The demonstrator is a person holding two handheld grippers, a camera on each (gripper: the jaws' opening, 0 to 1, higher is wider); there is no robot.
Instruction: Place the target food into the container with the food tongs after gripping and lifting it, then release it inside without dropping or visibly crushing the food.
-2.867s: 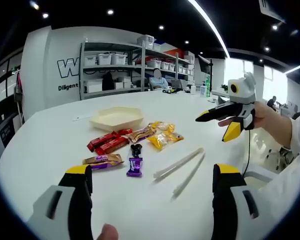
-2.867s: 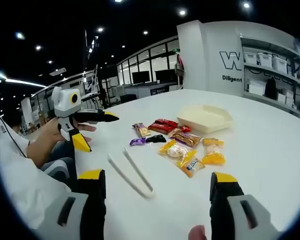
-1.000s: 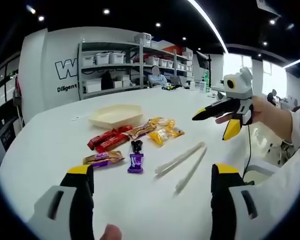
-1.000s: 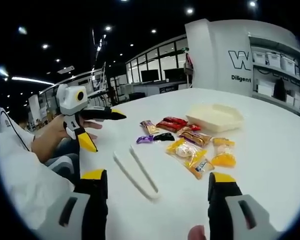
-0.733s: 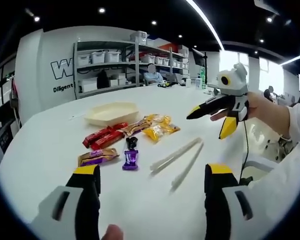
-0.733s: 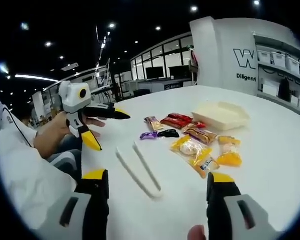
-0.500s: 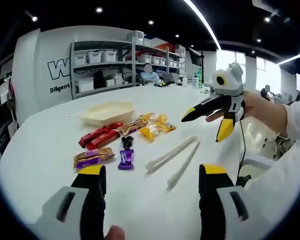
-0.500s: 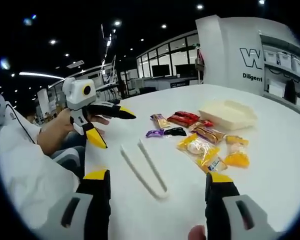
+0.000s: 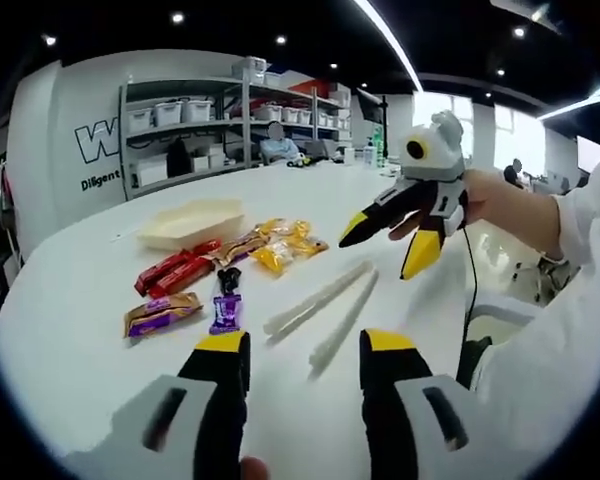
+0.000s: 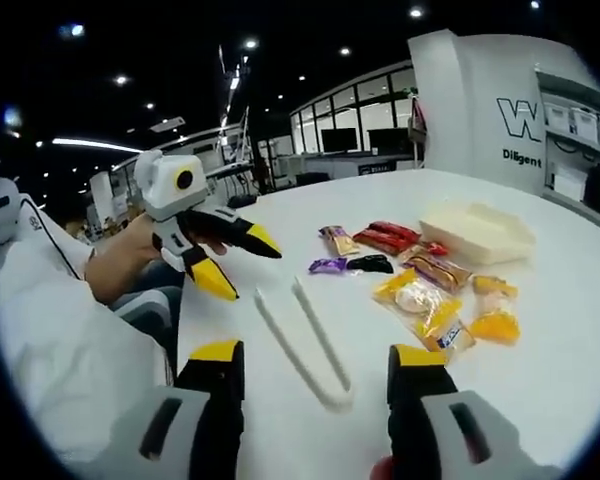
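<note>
while flat on the table (image 9: 70, 330), tongs (image 9: 318, 312) slightly splayed, empty

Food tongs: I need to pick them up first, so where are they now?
The food tongs lie flat on the white table, just ahead of the left gripper, right of the purple candy.

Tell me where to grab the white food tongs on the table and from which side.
Grip the food tongs across both arms, about midway along, coming straight down from above. They lie flat on the white table, joined at the end nearest the right gripper and splayed toward the snacks, so the sides sit too low; the middle leaves the tips free.
</note>
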